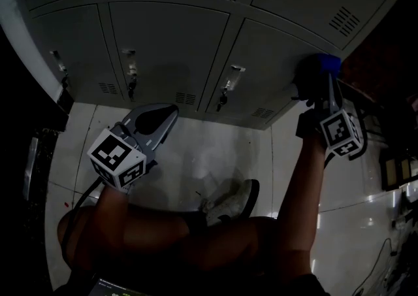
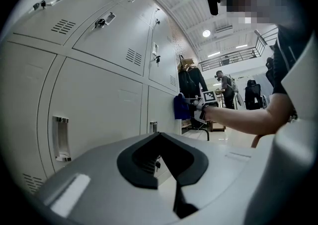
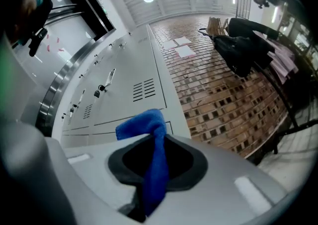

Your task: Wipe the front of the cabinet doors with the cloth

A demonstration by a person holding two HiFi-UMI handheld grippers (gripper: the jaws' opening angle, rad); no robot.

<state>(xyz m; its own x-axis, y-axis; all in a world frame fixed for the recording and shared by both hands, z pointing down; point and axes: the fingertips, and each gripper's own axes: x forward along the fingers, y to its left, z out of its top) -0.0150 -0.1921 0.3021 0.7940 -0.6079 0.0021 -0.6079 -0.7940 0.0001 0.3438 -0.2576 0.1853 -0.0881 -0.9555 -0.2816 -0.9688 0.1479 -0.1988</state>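
Grey metal cabinet doors (image 1: 163,40) fill the top of the head view, each with a recessed handle and a small lock. My right gripper (image 1: 319,82) is shut on a blue cloth (image 1: 324,63) and holds it at the right edge of the lower right door (image 1: 274,59). In the right gripper view the cloth (image 3: 149,124) sticks out of the right gripper (image 3: 156,144) toward the doors (image 3: 129,90). My left gripper (image 1: 163,118) hangs low in front of the bottom doors, shut and holding nothing. The left gripper view shows the cloth (image 2: 181,107) against the cabinet front (image 2: 99,100).
A white tiled floor (image 1: 196,151) runs below the cabinet, with the person's shoe (image 1: 232,200) on it. A brick wall (image 3: 223,85) stands right of the cabinet, with dark bags (image 3: 243,50) beside it. Hanging clothes (image 2: 191,77) and people show far off.
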